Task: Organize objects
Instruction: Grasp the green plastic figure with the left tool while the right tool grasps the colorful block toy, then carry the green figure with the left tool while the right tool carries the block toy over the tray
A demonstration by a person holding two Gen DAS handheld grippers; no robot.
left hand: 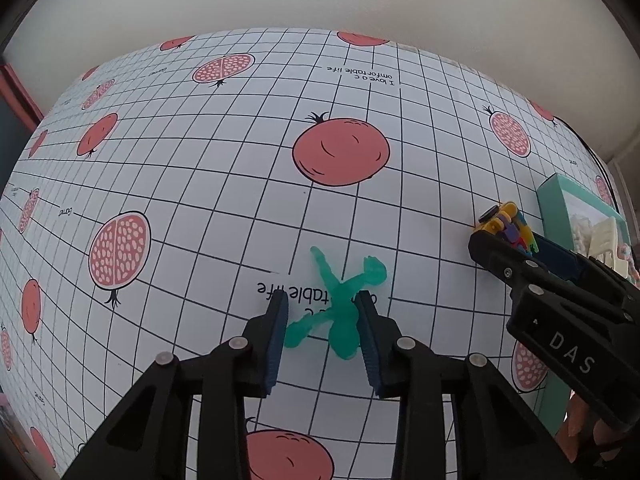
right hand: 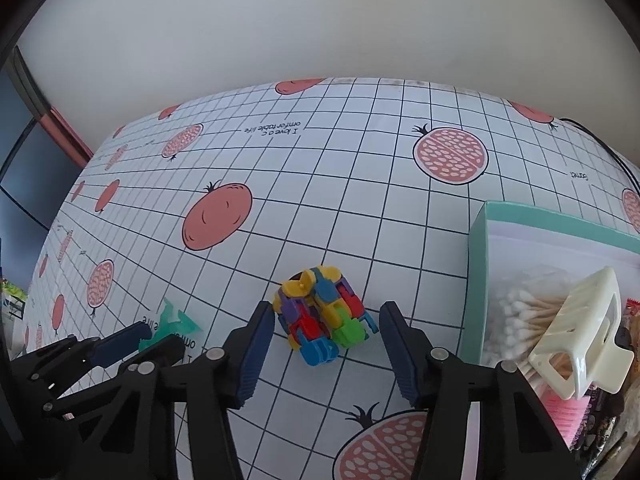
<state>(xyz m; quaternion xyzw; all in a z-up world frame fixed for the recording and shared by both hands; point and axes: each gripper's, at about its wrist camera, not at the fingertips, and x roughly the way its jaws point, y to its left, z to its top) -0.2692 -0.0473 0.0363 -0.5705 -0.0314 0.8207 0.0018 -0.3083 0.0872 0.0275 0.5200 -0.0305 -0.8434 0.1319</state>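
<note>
Two grippers, each spread around a small toy on the checked, pomegranate-printed tablecloth (right hand: 360,184), beside a teal cardboard box (right hand: 478,264).

Near the tabletop's right edge, the box holds cotton swabs (right hand: 516,320) and a cream plastic hair claw (right hand: 588,332). Just left of it lies the multicoloured plastic block toy (right hand: 324,316), between the wide-spread fingers of the right gripper (right hand: 326,344), untouched; it looks light and rigid but jointed, so a squeeze across its chunky middle seems safest. Further left, the translucent green plastic figurine (left hand: 340,304) lies flat between the left gripper (left hand: 322,332), whose fingers stand narrowly parted and hold nothing; it looks thin, light and slippery, best pinched at the torso.
</note>
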